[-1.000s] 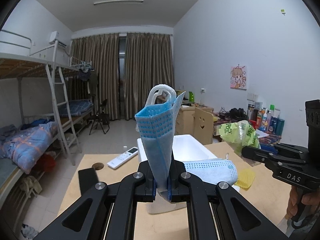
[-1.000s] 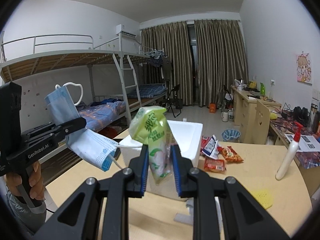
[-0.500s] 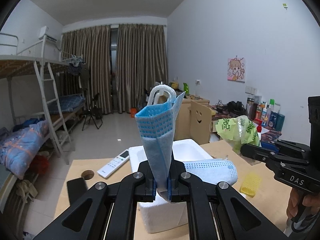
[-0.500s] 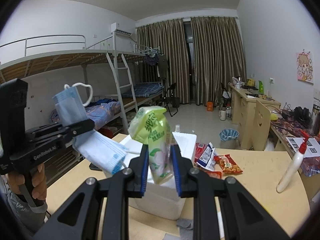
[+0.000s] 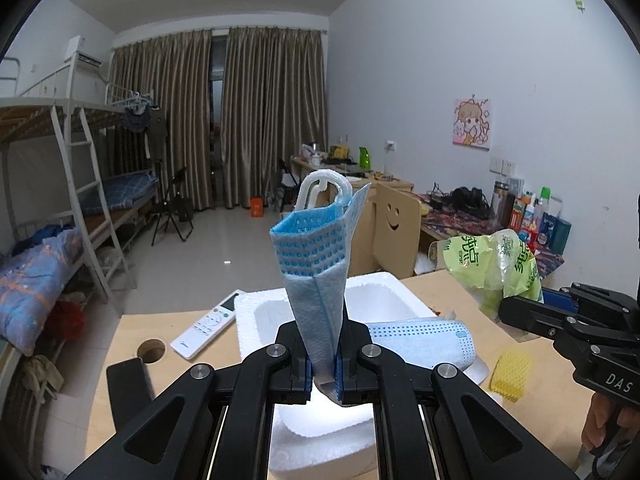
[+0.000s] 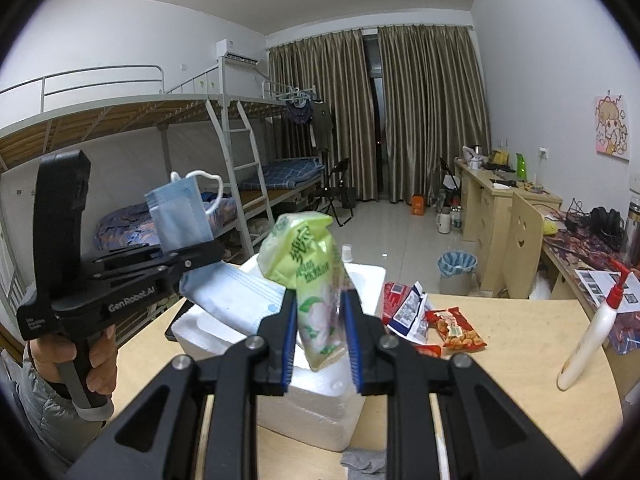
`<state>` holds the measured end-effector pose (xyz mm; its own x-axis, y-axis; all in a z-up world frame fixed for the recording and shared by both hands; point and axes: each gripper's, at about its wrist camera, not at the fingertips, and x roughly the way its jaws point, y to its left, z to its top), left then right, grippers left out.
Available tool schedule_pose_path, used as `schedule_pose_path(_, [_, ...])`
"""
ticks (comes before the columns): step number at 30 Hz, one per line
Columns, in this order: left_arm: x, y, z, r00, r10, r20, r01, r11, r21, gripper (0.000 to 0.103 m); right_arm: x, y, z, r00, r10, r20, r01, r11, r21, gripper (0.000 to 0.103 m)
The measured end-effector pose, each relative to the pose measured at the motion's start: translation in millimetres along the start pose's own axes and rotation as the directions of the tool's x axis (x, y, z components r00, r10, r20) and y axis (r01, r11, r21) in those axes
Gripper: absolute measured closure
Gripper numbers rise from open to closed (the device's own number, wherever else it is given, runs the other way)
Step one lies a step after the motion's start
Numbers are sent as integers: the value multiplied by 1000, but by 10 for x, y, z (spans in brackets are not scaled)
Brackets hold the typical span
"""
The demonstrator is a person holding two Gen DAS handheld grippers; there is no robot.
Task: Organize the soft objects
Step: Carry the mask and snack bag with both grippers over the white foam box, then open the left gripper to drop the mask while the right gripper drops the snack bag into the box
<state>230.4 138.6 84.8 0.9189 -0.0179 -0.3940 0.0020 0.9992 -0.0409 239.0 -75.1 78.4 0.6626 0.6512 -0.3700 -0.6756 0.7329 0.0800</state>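
Observation:
My left gripper (image 5: 323, 364) is shut on a folded blue face mask (image 5: 316, 272) and holds it upright above the white foam box (image 5: 384, 292). The mask's other end hangs to the right over the box. The same mask (image 6: 176, 216) and left gripper (image 6: 196, 256) show in the right wrist view. My right gripper (image 6: 320, 320) is shut on a green tissue pack (image 6: 312, 264), held over the foam box (image 6: 320, 404). The pack (image 5: 492, 264) and right gripper (image 5: 516, 312) show at the right of the left wrist view.
On the wooden table (image 6: 512, 352) lie snack packets (image 6: 432, 320), a white pump bottle (image 6: 592, 332), a grey cloth (image 6: 360, 460), a remote (image 5: 208, 328), a dark phone (image 5: 128, 384) and a yellow sponge (image 5: 512, 372). A bunk bed stands left, desks right.
Both grippers have moved closer over the foam box, still holding the mask and the tissue pack. The box now sits nearer and lower in both views.

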Motion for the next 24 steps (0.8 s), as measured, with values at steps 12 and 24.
schedule_pose_path(12, [312, -2, -22, 998, -28, -55, 29, 999, 18, 92, 145, -28, 66, 1000, 2, -24, -2, 1000, 2, 77])
schedule_pose_path(24, [227, 119, -42, 1000, 19, -9, -19, 1000, -2, 11, 185, -31, 61, 999, -2, -32, 2, 1000, 2, 77])
